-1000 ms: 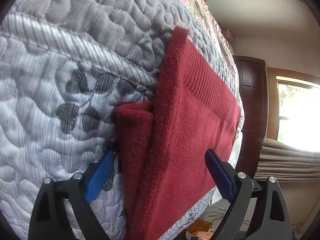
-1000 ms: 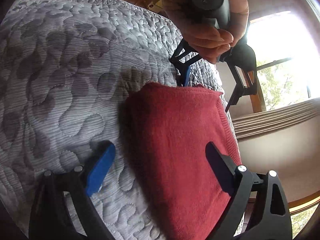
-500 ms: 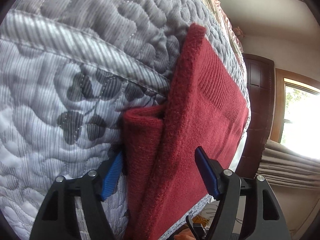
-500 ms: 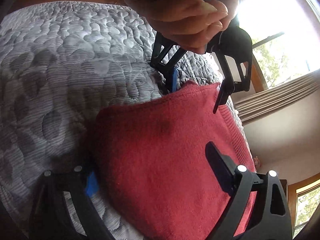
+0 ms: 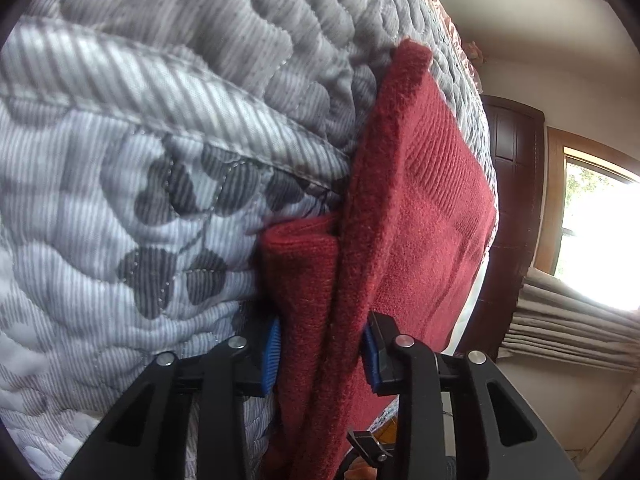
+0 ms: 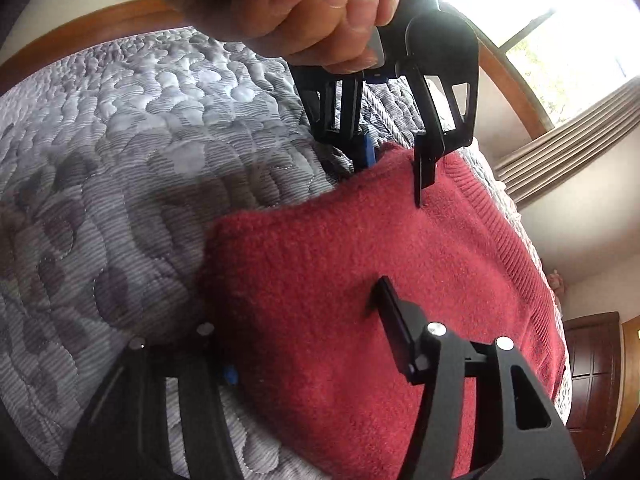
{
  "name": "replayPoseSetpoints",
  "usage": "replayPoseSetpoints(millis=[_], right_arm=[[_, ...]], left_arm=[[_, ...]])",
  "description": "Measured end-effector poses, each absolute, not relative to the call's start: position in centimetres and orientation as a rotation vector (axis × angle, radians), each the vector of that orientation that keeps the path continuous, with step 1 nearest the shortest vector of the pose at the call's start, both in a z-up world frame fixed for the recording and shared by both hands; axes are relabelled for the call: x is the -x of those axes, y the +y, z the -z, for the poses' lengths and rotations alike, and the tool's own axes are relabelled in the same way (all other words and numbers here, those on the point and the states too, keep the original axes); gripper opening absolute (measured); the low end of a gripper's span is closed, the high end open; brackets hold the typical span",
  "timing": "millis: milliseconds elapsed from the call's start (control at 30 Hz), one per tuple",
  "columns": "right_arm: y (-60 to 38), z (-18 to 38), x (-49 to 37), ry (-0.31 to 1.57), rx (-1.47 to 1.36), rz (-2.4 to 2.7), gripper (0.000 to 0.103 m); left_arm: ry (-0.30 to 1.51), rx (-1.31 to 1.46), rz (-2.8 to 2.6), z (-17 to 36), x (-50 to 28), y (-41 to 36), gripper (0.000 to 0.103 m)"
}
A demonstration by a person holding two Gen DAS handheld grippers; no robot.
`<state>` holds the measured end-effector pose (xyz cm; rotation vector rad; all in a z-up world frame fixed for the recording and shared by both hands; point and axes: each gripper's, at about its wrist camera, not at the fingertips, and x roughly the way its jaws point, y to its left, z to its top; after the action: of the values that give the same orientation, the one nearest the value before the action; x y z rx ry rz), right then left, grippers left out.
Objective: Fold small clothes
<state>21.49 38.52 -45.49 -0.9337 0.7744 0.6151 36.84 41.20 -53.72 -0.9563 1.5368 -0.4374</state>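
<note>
Under everything spreads the grey quilted bedspread with its stitched leaf pattern, filling my right view from nine o'clock round to twelve and most of my left view too. A curved brown wooden bed frame edges it at about eleven o'clock in the right view. At two o'clock there, a bright window with bunched beige curtains below it; a dark brown panelled door stands at three o'clock in my left view.

On the bedspread lies the dark red fuzzy knit garment, folded, its ribbed hem running along the side toward three o'clock.

My left gripper has its blue-padded jaws drawn in narrow, pinching the garment's folded edge, which hangs in two thick layers between the pads at six o'clock of the left view. From my right camera, that same gripper shows at twelve o'clock, held by my left hand, biting the garment's far corner.

My right gripper has its jaws set wide across the near edge: one finger lies on top of the red knit, the other is sunk beside or under it at seven o'clock. Whether the cloth is pressed between them I cannot tell.
</note>
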Motion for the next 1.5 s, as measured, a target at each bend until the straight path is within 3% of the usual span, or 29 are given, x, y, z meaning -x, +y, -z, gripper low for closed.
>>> replayPoseSetpoints(millis=[267,467,1033,1500], right_arm=[[38.2,43.6,-21.4,0.827,0.836,-0.621,0.036],[37.4,41.3,-21.6,0.854,0.757,-0.607,0.031],[31.3,32.5,-22.4,0.917,0.48,-0.561,0.03],[24.3,28.5,-23.4,0.945,0.297,-0.502,0.029]], left_arm=[[1.521,0.955,0.428,51.8,-37.0,40.2,0.019],[1.518,0.933,0.394,49.0,-36.8,39.1,0.017],[1.514,0.741,0.324,35.9,-37.1,31.1,0.016],[1.544,0.584,0.259,30.4,-38.0,23.8,0.016]])
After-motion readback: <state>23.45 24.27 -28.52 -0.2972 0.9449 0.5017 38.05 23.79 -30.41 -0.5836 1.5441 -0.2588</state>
